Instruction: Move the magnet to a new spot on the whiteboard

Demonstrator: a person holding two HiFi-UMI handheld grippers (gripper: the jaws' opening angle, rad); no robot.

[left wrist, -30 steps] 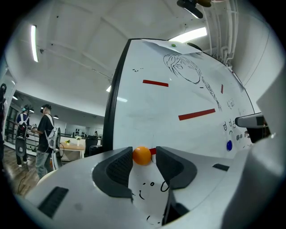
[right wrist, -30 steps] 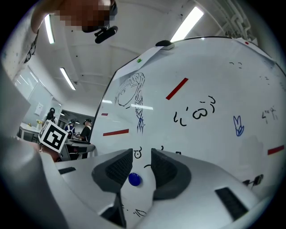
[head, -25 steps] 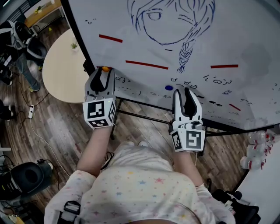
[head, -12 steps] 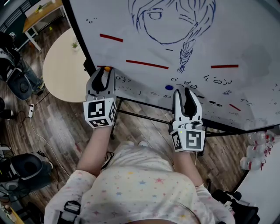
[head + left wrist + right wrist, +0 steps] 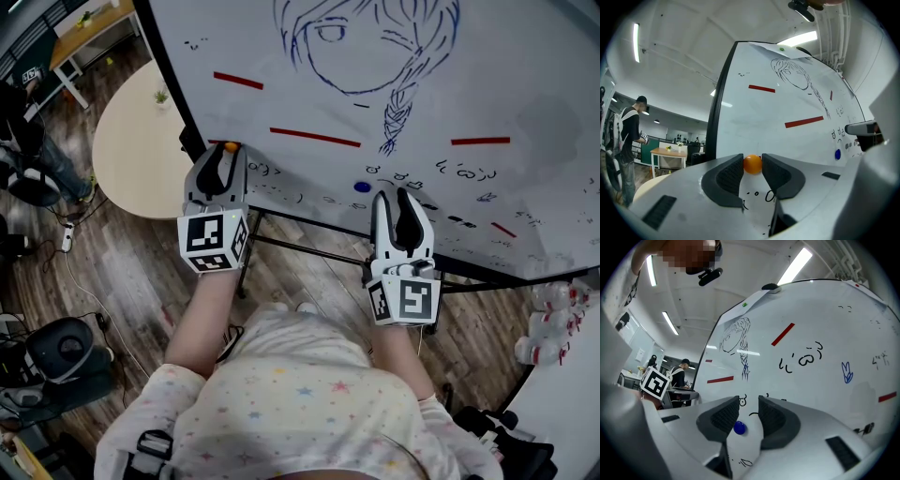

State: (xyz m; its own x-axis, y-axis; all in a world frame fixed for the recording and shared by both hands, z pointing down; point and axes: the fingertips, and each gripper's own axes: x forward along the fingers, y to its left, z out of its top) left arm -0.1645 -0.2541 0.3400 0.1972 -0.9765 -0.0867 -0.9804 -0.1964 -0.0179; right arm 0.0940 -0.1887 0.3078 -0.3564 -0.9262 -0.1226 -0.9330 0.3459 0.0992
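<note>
Reaching level toward the whiteboard (image 5: 525,75), both hands are holding their grippers at its lower part; the left gripper (image 5: 222,157) has just been closing its jaws, and the pads are now pressing on the orange magnet (image 5: 752,164) from both sides; the right gripper (image 5: 395,197) is standing with jaws apart, a blue magnet (image 5: 739,428) showing on the board in the gap, ungripped; red strips (image 5: 314,138) and a drawn face (image 5: 347,47) are marking the surface; a round table (image 5: 131,141) is sitting on the wood floor (image 5: 122,281) at left; the black frame (image 5: 169,75) is running just left of the orange magnet, bare white lying rightward.
</note>
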